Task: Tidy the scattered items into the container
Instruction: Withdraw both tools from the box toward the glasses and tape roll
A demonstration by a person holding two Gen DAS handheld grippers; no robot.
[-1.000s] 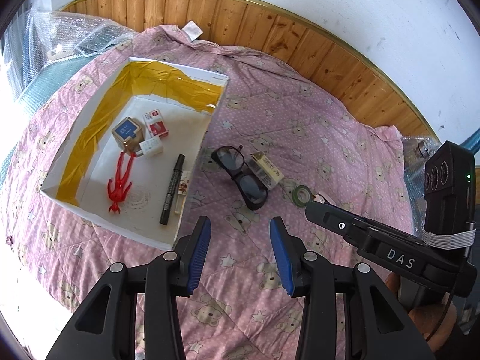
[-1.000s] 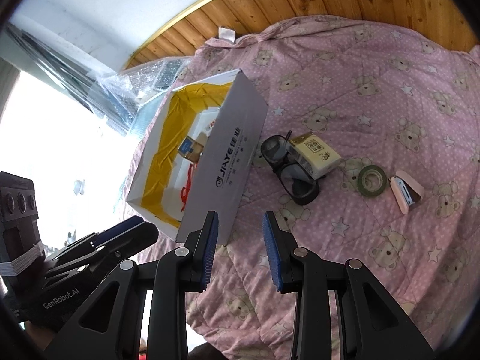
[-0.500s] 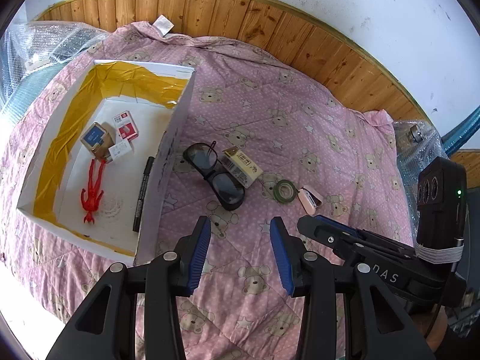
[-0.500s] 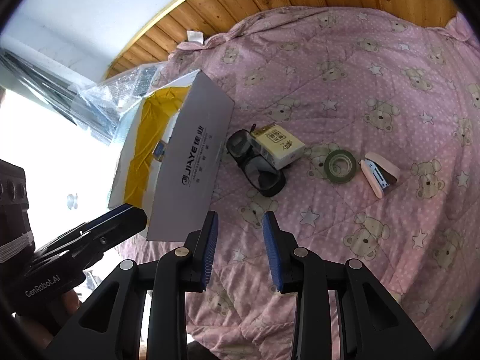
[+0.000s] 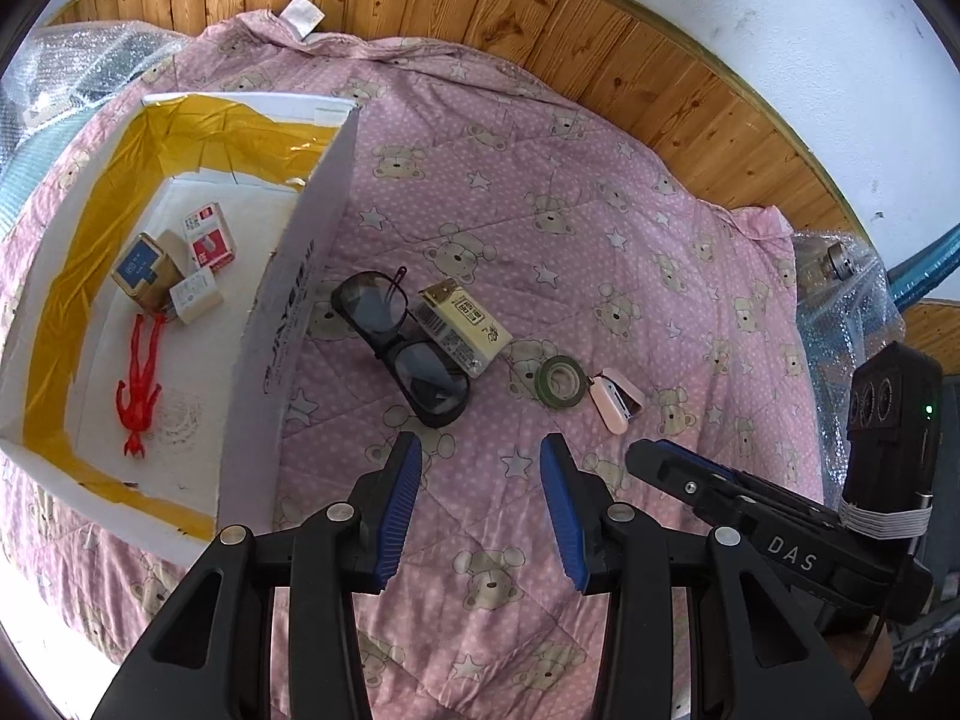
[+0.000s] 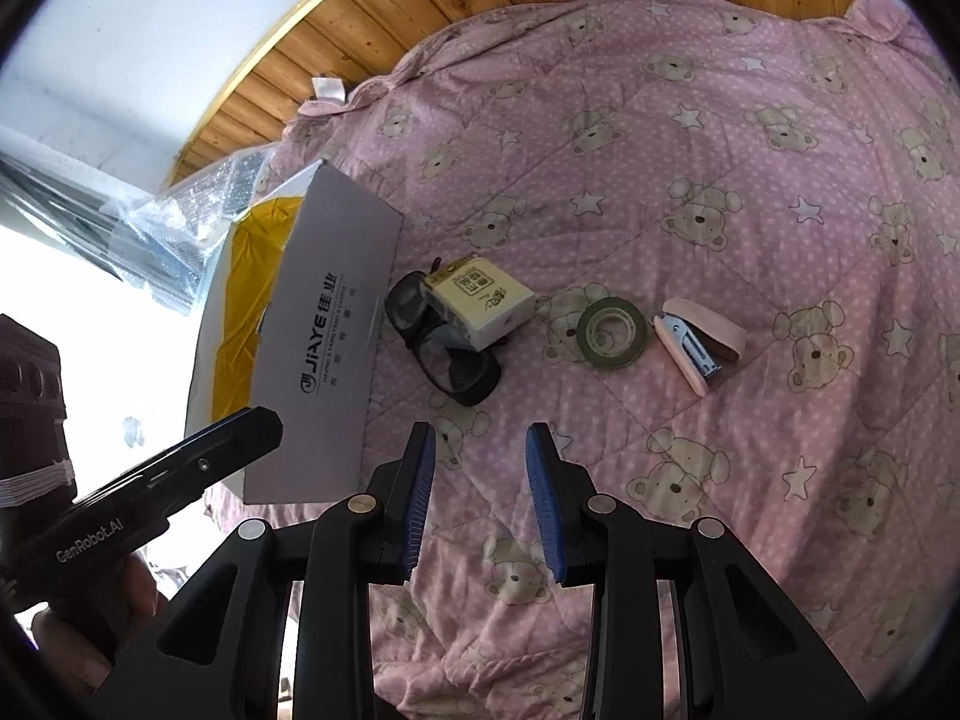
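Both grippers are hanging above the pink bear quilt [image 5: 600, 192], angled down at it. The left gripper [image 5: 477, 495] has its blue pads spread wide with nothing between them, and the right gripper [image 6: 477, 492] is spread apart and empty too. The right one sits just to the right of the left one, both short of the loose stuff.

Taking the white box [image 5: 282, 324] as the landmark: the black glasses [image 5: 399, 339] lie just beside its right wall, the small cream carton [image 5: 462, 324] rests against the glasses on the side away from the box, then the green tape roll [image 5: 559, 381], then the pink stapler [image 5: 615, 399] farthest out. All four are on the quilt, outside the box.

The left wrist view looks down into the box, so you get the yellow tape lining, a red toy figure [image 5: 139, 384] and a few little cartons [image 5: 174, 267] on the floor. The right wrist view only gets the printed outside wall [image 6: 324, 336] and a sliver of yellow, but shows the stapler's metal underside better. There's a hand [image 6: 90, 618] under the left gripper there, I think, pretty dim though.
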